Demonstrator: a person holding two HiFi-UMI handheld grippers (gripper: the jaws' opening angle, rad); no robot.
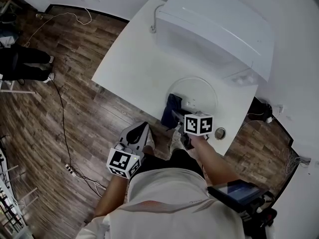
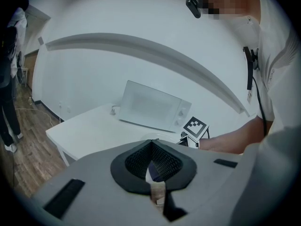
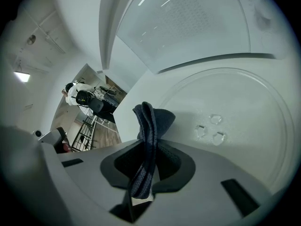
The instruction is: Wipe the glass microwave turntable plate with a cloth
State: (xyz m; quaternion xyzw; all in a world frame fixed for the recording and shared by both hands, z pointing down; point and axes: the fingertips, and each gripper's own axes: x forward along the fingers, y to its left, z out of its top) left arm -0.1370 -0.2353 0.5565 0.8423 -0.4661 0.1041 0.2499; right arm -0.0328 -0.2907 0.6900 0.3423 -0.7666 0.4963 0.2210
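One broad white surface (image 1: pixel 124 59) carried everything: the microwave (image 1: pixel 214 29) at the back and, just in front of it, the glass turntable plate (image 1: pixel 205 86), lying flat near the front edge. Nothing steadied that plate. The left gripper (image 2: pixel 151 175), its fingers drawn together on nothing, hung off the surface beside the person, so a firm wipe would likely have pushed the plate toward the edge. The right gripper (image 3: pixel 143 185) pinched the dark cloth (image 3: pixel 151 119) by one bunched fold, which might have slipped free when dragged. The head view alone showed how close the plate lay to the edge. Only the right gripper view showed the clamped fold and three small raised nubs (image 3: pixel 201 131) in the glass.
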